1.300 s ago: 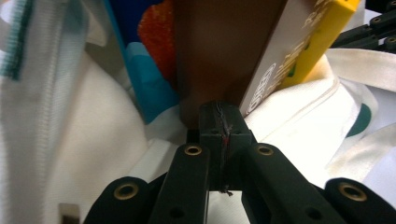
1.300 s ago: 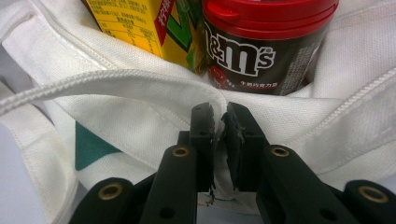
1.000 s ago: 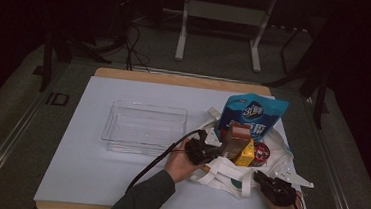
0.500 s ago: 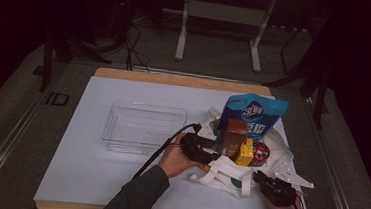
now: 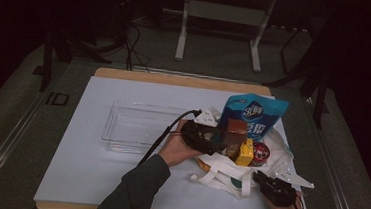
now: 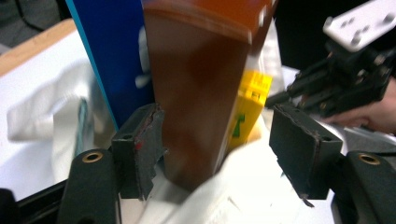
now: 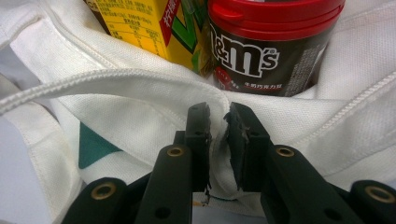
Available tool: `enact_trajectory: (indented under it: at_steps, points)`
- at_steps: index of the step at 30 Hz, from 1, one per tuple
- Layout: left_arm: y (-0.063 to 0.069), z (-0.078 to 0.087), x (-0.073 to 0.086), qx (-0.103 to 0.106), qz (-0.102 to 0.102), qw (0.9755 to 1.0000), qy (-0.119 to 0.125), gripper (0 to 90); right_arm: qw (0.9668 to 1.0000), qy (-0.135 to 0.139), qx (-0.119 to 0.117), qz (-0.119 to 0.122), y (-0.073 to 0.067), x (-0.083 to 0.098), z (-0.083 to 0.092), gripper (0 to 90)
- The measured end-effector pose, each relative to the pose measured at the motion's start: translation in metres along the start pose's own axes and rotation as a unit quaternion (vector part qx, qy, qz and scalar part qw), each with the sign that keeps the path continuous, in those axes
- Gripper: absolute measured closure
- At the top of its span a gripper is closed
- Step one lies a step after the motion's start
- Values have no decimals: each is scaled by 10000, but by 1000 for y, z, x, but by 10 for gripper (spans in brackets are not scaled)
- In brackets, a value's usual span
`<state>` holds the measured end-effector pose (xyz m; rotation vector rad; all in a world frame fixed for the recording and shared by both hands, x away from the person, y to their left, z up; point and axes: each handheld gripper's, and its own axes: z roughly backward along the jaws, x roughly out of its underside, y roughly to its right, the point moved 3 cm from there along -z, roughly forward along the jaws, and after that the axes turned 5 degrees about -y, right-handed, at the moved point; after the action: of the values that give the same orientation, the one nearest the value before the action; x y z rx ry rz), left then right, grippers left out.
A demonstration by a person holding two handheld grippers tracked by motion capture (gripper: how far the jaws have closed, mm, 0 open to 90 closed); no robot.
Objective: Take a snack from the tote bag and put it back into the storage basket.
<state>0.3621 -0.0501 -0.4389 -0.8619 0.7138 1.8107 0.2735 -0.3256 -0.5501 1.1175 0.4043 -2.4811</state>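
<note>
The left gripper (image 6: 217, 149) fingers have just been opening, now straddling the brown box (image 6: 201, 93) in the white bag (image 5: 228, 170). The right gripper (image 7: 217, 135) fingers pinch the bag rim. Centre the box before closing; keep the rim taut.

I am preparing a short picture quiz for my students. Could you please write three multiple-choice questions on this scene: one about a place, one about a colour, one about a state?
1. Where does the clear tray stand?
A. left of the white bag
B. inside the white bag
C. on the floor

2. What colour is the lid of the candy jar?
A. green
B. red
C. white

3. What does the right gripper do?
A. hangs open in the air
B. pinches the white bag's cloth
C. holds the yellow carton

Answers: 1 A, the tray sits on the table beside the white bag. 2 B, the lid is bright red. 3 B, cloth is squeezed between its jaws.
</note>
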Motion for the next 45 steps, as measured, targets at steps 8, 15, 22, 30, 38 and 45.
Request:
enact_trajectory:
  at_steps: [8,15,22,30,38,45]
  points:
    - [-8,-3,-19,159,-136,9998,56,275,10000,-2,-36,17,0,0,0,767]
    - [-11,-8,-26,236,-191,9995,107,219,10000,2,-47,16,0,0,0,767]
    - [-21,-14,-28,445,-209,9984,266,167,10000,4,-62,12,0,0,0,765]
    - [-15,-17,-28,349,-341,9985,257,167,10000,6,-68,15,1,0,0,763]
    - [-13,-17,-30,286,-391,9983,322,176,9999,11,-101,17,1,0,0,748]
    - [-1,-18,-33,395,-613,9967,352,226,9999,18,-99,32,1,0,0,747]
